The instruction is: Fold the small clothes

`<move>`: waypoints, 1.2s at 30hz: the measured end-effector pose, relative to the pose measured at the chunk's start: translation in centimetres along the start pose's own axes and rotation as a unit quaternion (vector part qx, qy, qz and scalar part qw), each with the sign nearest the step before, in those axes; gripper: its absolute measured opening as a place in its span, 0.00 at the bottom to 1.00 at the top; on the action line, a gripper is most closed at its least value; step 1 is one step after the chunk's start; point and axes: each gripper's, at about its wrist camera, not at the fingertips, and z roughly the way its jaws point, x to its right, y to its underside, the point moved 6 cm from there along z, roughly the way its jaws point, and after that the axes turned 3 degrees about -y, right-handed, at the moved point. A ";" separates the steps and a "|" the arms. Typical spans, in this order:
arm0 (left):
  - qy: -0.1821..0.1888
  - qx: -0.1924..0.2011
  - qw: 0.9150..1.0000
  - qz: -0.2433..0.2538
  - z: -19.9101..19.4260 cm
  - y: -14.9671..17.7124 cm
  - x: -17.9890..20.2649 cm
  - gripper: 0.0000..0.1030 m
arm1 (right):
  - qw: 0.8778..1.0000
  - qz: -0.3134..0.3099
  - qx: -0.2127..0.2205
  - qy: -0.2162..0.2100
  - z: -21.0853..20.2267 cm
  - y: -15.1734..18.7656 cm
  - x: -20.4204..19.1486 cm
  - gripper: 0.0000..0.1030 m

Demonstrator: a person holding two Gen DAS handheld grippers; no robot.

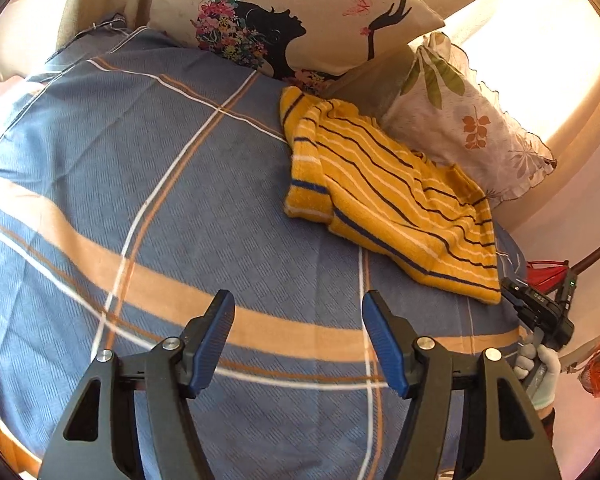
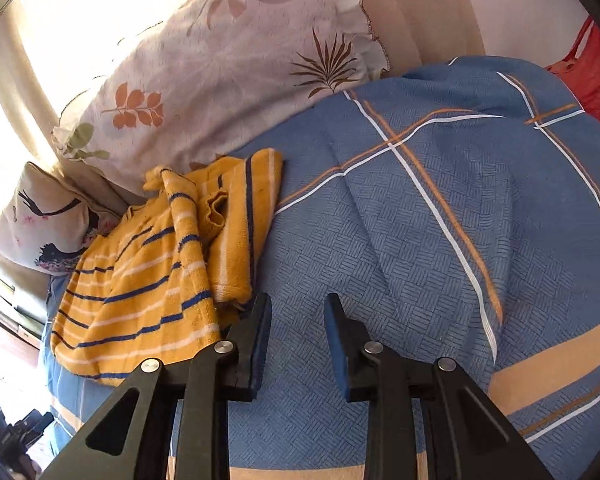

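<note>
A small yellow garment with blue and white stripes (image 1: 388, 196) lies crumpled on the blue plaid bedsheet (image 1: 148, 184), against the pillows. My left gripper (image 1: 298, 300) is open and empty, above the sheet and short of the garment, which lies ahead to its right. In the right wrist view the garment (image 2: 148, 280) lies to the left; my right gripper (image 2: 298, 304) is open and empty over the sheet (image 2: 440, 240), its left finger just beside the garment's near corner. The right gripper also shows in the left wrist view (image 1: 512, 294), at the garment's far right edge.
A pillow with a woman's silhouette and butterflies (image 1: 300, 12) and a leaf-print frilled pillow (image 1: 468, 120) stand at the head of the bed behind the garment. Something red (image 2: 592, 80) lies past the bed's far right edge. Bright curtains hang behind the pillows.
</note>
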 end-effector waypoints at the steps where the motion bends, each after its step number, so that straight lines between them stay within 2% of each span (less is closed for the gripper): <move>1: -0.001 -0.003 1.000 0.002 0.8 -0.8 -0.2 0.63 | 1.000 -0.002 -0.001 -0.007 0.0 0.1 -0.2 0.34; 5: -0.007 0.002 0.999 0.042 3.7 -3.9 0.1 0.63 | 1.000 -0.010 -0.014 -0.018 0.7 0.5 -0.8 0.35; 8: 0.000 0.010 0.996 0.084 5.5 -5.6 1.1 0.63 | 0.999 -0.010 -0.025 -0.024 1.4 0.8 -1.1 0.36; 10: 0.007 0.001 0.994 0.105 6.7 -6.2 1.7 0.63 | 0.999 -0.011 -0.029 -0.023 1.9 0.9 -1.2 0.36; 12: 0.018 -0.036 0.990 0.131 8.0 -6.4 2.4 0.41 | 0.999 -0.012 -0.029 -0.021 2.2 1.0 -1.3 0.36; 13: 0.023 -0.056 0.988 0.145 8.4 -6.3 2.6 0.12 | 0.999 -0.012 -0.029 -0.020 2.2 0.9 -1.3 0.36; 15: -0.011 -0.055 0.983 0.177 8.2 -6.8 2.7 0.06 | 0.999 -0.012 -0.029 -0.020 2.2 0.8 -1.3 0.36; 17: -0.058 -0.044 0.976 0.207 7.4 -7.7 2.3 0.06 | 0.999 -0.015 -0.030 -0.019 2.4 0.8 -1.3 0.36; 19: -0.088 -0.032 0.972 0.214 6.6 -8.6 1.4 0.07 | 0.999 -0.019 -0.029 -0.018 2.4 0.7 -1.3 0.36; 22: -0.127 -0.025 0.971 0.201 5.9 -9.3 -0.5 0.10 | 0.999 -0.025 -0.024 -0.011 2.0 0.3 -1.7 0.36; 24: -0.142 -0.023 0.971 0.189 5.3 -9.4 -1.8 0.11 | 0.999 -0.031 -0.003 -0.006 0.9 -0.5 -2.3 0.36; 28: -0.103 -0.020 0.984 0.147 4.1 -8.8 -2.4 0.12 | 0.997 -0.074 0.031 -0.018 -0.1 -2.9 -5.8 0.41; 29: -0.083 -0.014 0.986 0.147 3.8 -8.6 -1.7 0.17 | 0.995 -0.089 0.029 -0.025 0.3 -3.5 -7.1 0.43; 30: -0.063 -0.006 0.987 0.149 3.7 -8.3 -0.7 0.20 | 0.994 -0.103 0.026 -0.032 1.0 -4.1 -8.4 0.44; 32: -0.021 0.008 0.988 0.153 3.7 -8.0 1.5 0.35 | 0.990 -0.127 0.014 -0.057 3.0 -5.2 -11.2 0.44; 34: 0.014 0.018 0.988 0.156 4.0 -7.9 3.6 0.41 | 0.986 -0.145 -0.004 -0.084 5.6 -6.2 -14.0 0.44; 36: 0.028 0.016 0.988 0.154 5.0 -8.1 4.9 0.45 | 0.981 -0.154 -0.037 -0.111 8.8 -7.0 -16.2 0.44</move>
